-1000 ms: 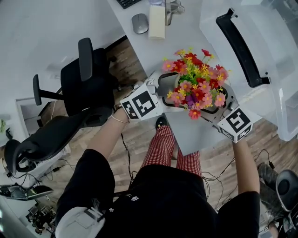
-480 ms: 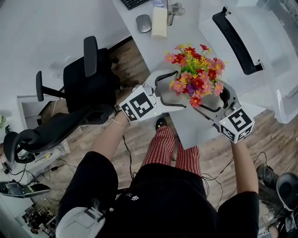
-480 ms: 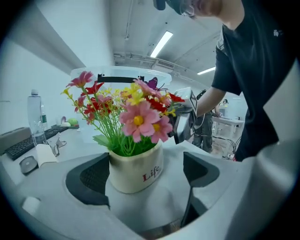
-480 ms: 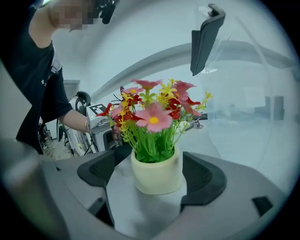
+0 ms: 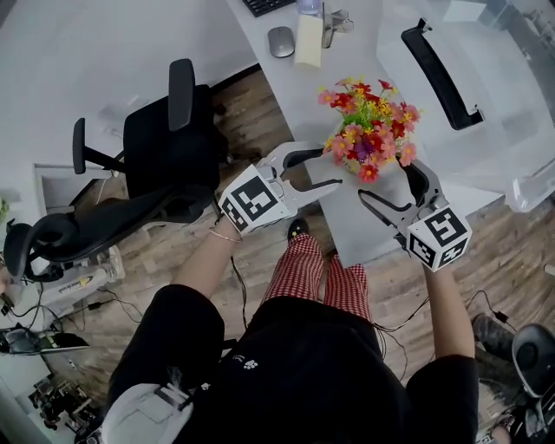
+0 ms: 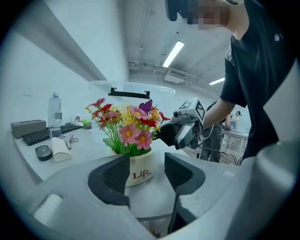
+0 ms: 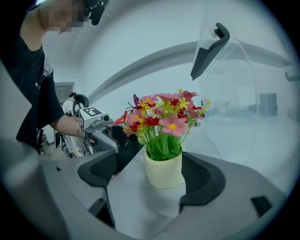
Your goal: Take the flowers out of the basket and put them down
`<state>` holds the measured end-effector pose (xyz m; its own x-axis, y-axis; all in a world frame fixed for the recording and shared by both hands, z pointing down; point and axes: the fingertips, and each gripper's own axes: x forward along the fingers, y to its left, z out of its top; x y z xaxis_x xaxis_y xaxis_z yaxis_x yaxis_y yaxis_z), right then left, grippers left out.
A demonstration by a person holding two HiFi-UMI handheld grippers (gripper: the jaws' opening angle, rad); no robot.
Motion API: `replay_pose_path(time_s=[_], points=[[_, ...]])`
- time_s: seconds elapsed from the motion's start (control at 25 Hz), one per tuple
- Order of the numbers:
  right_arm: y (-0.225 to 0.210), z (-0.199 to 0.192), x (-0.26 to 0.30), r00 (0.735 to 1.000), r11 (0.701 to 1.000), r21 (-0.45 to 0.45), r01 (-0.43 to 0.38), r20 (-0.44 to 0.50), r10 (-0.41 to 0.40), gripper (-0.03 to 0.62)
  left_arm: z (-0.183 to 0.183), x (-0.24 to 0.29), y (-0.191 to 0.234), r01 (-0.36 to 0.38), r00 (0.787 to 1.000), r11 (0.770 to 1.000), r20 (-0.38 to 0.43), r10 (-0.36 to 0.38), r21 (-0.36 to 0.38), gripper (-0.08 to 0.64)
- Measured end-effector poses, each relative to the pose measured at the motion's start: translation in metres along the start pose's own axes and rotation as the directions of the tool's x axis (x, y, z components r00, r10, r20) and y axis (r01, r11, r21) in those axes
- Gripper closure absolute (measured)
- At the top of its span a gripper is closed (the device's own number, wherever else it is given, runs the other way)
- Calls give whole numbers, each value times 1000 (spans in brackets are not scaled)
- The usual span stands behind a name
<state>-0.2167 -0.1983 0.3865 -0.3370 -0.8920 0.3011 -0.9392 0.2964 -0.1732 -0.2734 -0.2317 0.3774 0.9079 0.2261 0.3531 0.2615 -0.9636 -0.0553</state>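
Observation:
The flowers (image 5: 368, 139), a red, pink and yellow bunch in a cream pot (image 6: 138, 171), stand upright on the white table (image 5: 351, 225) near its front corner. My left gripper (image 5: 319, 171) is just left of the pot. Its jaws are closing with nothing between them, and the pot stands beyond its fingertips (image 6: 146, 176). My right gripper (image 5: 390, 186) is open to the right of the pot, whose cream side (image 7: 164, 171) shows ahead of its pads without being pressed. The clear basket with a black handle (image 5: 438, 74) stands behind the flowers.
A black office chair (image 5: 165, 147) stands left of the table over the wooden floor. At the table's far end lie a mouse (image 5: 280, 41), a keyboard (image 5: 269, 5) and a pale box (image 5: 308, 39). The table's front edge (image 5: 347, 256) is close to the person's legs.
Both grippers, which flanked the pot closely, have drawn back from it. The left jaws have narrowed. The pot now stands free on the table.

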Motion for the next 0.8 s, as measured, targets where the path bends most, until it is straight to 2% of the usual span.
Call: replay_pose_path(time_s=[0.08, 0.24, 0.28, 0.36, 0.4, 0.56, 0.68, 0.8], points=[[5, 5, -5, 1000, 1000, 11, 5, 13, -6, 163, 4, -6, -2, -22, 1000, 1000, 16, 22, -11, 357], [13, 18, -16, 997, 1000, 9, 13, 82, -13, 327, 16, -14, -6, -56, 998, 998, 35, 56, 8, 421], [17, 22, -19, 995, 1000, 3, 3, 100, -4, 330, 19, -16, -7, -69, 997, 998, 43, 68, 8, 467], [26, 30, -24, 991, 1000, -5, -11, 130, 12, 333, 28, -19, -9, -87, 994, 996, 63, 86, 13, 516], [28, 34, -26, 989, 1000, -5, -11, 146, 12, 349, 32, -21, -10, -93, 993, 995, 70, 92, 17, 526], [35, 48, -35, 981, 1000, 12, 3, 195, -6, 487, 47, -27, -17, -100, 991, 995, 89, 98, 13, 551], [41, 56, -42, 979, 1000, -4, 1, 205, 0, 550, 63, -28, -23, -95, 988, 995, 120, 92, 17, 554], [44, 66, -46, 978, 1000, -10, 11, 207, -9, 577, 80, -27, -29, -100, 986, 994, 140, 92, 47, 554]])
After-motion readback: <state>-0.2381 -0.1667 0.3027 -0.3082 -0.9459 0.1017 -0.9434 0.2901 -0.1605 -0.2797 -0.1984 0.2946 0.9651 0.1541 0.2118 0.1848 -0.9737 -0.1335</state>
